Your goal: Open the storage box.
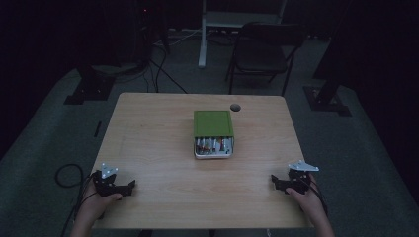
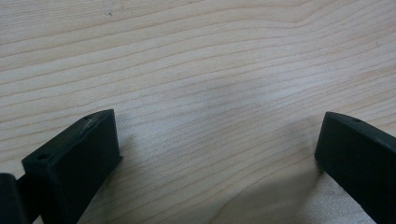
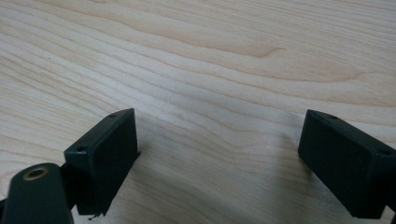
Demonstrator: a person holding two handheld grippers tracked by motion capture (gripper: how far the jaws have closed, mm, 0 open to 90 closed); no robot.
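A green-lidded box [image 1: 213, 132] stands in the middle of the wooden table [image 1: 153, 148], its near end open on several batteries [image 1: 213, 145]. My left gripper [image 1: 129, 186] rests on the table's near left part, held by a hand, well clear of the box. My right gripper [image 1: 274, 182] rests at the near right, also far from the box. In the left gripper view the jaws stand wide apart over bare wood, the gripper [image 2: 217, 135] open. The right gripper [image 3: 219, 133] is likewise open with nothing between its jaws.
A small round hole [image 1: 235, 107] sits in the table beyond the box. A dark folding chair [image 1: 262, 52] and stand legs [image 1: 201, 34] are on the floor past the far edge. Cables [image 1: 66, 175] trail off the table's left side.
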